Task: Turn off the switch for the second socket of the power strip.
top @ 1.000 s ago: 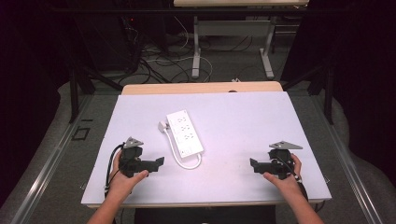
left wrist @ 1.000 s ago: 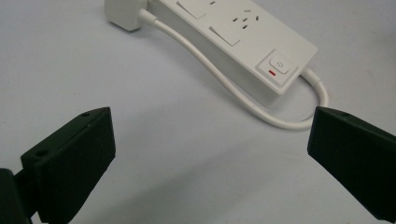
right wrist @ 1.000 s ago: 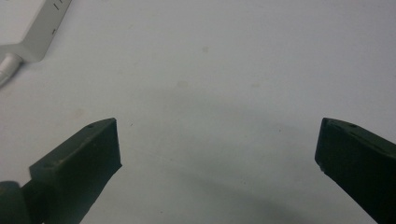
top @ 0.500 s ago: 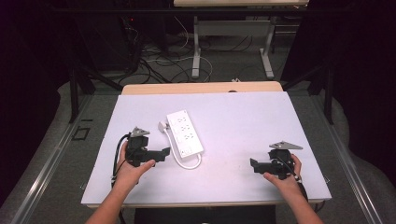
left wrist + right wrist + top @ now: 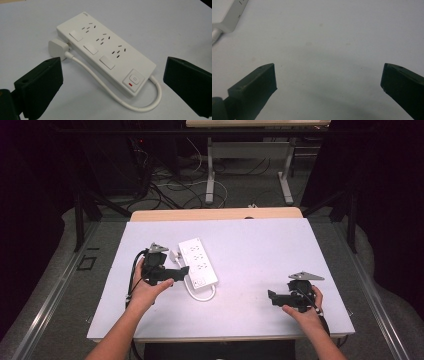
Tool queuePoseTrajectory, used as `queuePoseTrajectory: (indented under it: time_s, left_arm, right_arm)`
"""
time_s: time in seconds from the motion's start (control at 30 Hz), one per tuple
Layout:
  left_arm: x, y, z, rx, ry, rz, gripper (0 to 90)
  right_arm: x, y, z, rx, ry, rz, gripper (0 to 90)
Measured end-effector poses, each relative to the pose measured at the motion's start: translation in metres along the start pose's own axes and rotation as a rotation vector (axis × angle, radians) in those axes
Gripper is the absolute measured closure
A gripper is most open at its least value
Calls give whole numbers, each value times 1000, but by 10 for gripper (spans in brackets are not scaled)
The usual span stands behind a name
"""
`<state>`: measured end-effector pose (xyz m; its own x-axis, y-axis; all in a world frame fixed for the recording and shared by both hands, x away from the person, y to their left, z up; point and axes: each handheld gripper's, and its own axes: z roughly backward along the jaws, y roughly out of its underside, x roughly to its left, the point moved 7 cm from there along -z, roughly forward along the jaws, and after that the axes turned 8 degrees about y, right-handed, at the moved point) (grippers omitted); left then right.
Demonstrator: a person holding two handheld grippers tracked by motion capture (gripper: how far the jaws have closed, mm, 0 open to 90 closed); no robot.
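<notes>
Left claw gapes wide beside the power strip at frame centre-left; right claw, equally wide, holds nothing at lower right.

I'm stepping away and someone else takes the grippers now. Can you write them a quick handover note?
Left gripper: open, empty, beside the power strip, jaws aimed at its switch end.
Right gripper: open, empty, low over the bare table, apart from the strip.
Power strip: flat on the table left of centre, its white cord looping from the switch end back to the plug lying alongside.
Done: nothing gripped yet.
Left: probably close on the strip or cord.
</notes>
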<state>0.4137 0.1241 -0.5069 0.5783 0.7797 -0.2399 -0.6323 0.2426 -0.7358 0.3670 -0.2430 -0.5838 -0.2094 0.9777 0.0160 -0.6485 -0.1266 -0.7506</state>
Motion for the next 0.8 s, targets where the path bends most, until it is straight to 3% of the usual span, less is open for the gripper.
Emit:
queuePoseTrajectory:
  time_s: [0.53, 0.8]
  left_arm:
    - [3, -25, -16, -14, -29, 19, 165]
    - [7, -30, -30, 15, -29, 14, 340]
  right_arm:
    - [-1, 0, 0, 1, -3, -9, 0]
    - [-2, 0, 0, 5, -2, -13, 0]
